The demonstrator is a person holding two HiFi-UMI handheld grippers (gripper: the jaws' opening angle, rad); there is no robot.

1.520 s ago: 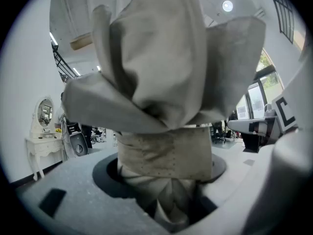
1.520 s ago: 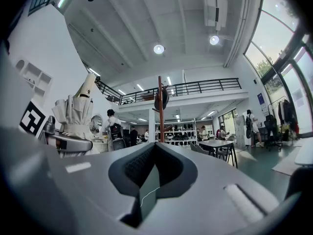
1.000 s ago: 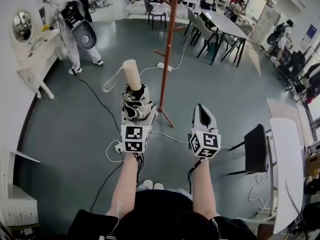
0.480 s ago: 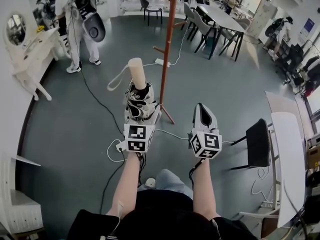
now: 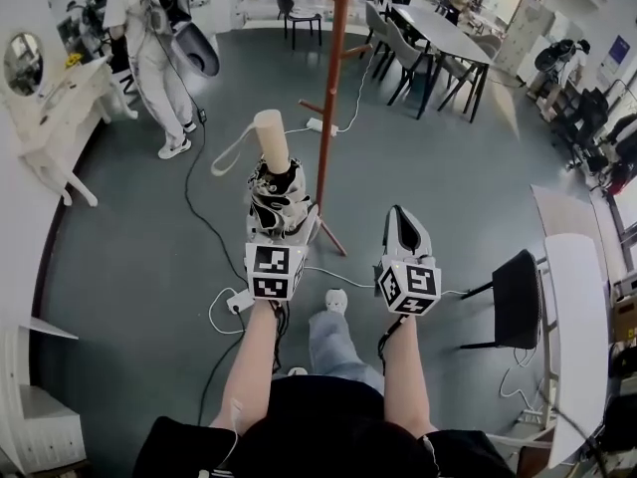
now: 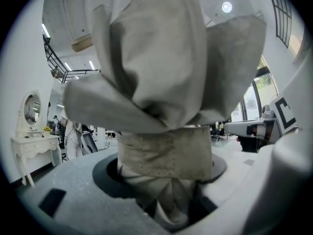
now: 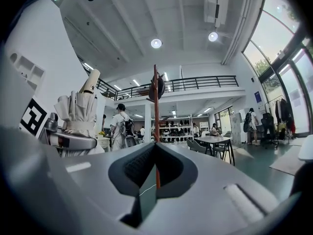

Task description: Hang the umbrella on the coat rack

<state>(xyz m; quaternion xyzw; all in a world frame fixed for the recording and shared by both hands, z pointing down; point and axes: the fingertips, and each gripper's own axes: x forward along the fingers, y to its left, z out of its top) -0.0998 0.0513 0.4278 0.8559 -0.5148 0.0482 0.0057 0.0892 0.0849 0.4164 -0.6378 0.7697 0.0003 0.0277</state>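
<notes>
A folded umbrella (image 5: 276, 195) with a black-and-white canopy stands upright in my left gripper (image 5: 277, 217), which is shut on it. Its beige handle (image 5: 271, 139) points up and away, and a strap loop (image 5: 230, 155) hangs to the left. In the left gripper view the umbrella's grey folds (image 6: 156, 72) fill the picture, and the left gripper (image 6: 166, 185) clamps its banded part. The reddish-brown coat rack (image 5: 332, 98) stands just beyond and to the right, and its pole (image 7: 156, 111) shows straight ahead. My right gripper (image 5: 403, 225) is shut and empty beside the umbrella; the right gripper view shows the right gripper (image 7: 155, 146) below the pole.
A person in white (image 5: 149, 48) carrying gear stands at the back left, near a white dressing table (image 5: 60, 103). Cables and a power strip (image 5: 237, 301) lie on the floor. A black chair (image 5: 513, 292) and white tables (image 5: 582, 297) are on the right. Tables and chairs (image 5: 438, 48) stand behind the rack.
Both grippers and the umbrella have come closer to the coat rack. My leg has stepped forward beneath them. The person in white has shifted to the right.
</notes>
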